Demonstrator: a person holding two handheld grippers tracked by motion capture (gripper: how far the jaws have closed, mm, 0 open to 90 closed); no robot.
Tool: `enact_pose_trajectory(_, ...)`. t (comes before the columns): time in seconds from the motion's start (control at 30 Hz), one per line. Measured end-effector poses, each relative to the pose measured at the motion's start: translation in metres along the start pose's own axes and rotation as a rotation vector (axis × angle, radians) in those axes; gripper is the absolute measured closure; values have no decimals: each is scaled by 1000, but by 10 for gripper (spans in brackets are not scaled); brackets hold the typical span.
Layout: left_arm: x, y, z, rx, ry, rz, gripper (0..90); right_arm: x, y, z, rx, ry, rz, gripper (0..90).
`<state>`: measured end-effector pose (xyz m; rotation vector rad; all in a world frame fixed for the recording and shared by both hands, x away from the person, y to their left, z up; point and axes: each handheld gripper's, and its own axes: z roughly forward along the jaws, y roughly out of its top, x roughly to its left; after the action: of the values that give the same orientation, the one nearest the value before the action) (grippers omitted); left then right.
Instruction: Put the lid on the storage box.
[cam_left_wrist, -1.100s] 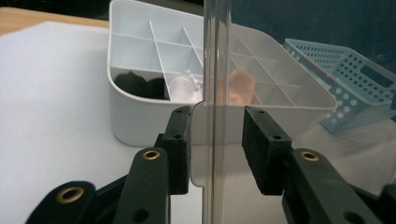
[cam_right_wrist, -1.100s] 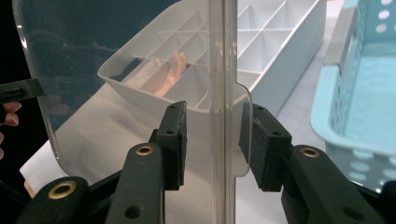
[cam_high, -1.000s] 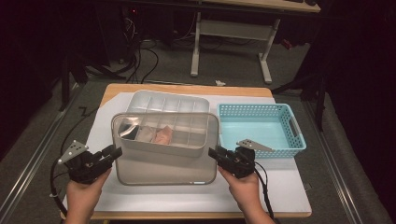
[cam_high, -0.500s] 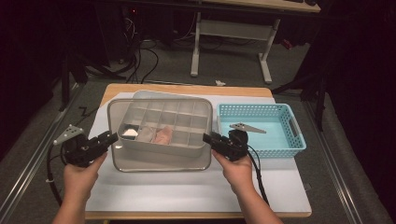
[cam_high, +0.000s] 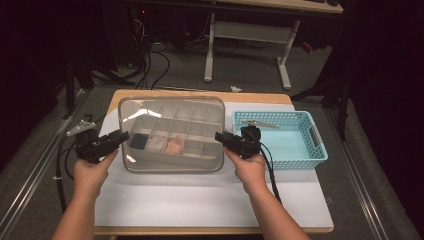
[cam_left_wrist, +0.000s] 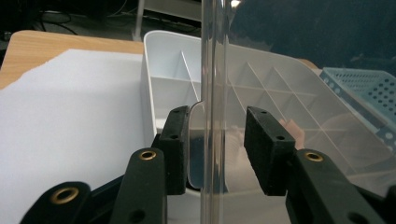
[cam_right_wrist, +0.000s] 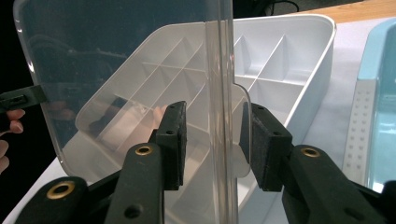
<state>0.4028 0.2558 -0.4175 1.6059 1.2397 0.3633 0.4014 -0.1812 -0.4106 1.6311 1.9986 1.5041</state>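
a clear lid (cam_high: 172, 131) is held above the white divided box (cam_high: 170, 145) on the counter (cam_high: 200, 200). its left edge is grasped by the left gripper (cam_high: 120, 137). its right edge is grasped by the right gripper (cam_high: 220, 136).

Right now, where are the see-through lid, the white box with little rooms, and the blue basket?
clear lid (cam_high: 172, 107): high view, on its top panel near the far edge.
white divided box (cam_right_wrist: 299, 84): right gripper view, on its outer side wall.
blue basket (cam_high: 320, 150): high view, on its right rim.

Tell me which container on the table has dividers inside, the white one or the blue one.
The white box under the clear lid; a grid splits it into compartments. The blue basket is one open space.
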Motion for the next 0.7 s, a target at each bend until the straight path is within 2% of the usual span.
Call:
enact_pose_trajectory(0.23, 4, 14, 9, 12, -3, 5, 605, -5, 10, 10, 6, -11, 16, 602)
enact_pose_trajectory(0.4, 15, 20, 20, 32, -20, -15, 599, -8, 16, 19, 17, -18, 28, 592)
enact_pose_trajectory(0.53, 23, 21, 29, 55, -28, -42, 593, -8, 21, 27, 32, -34, 15, 574)
enact_pose_trajectory(0.7, 32, 25, 43, 67, -61, -49, 589, -12, 23, 35, 50, -54, 13, 546)
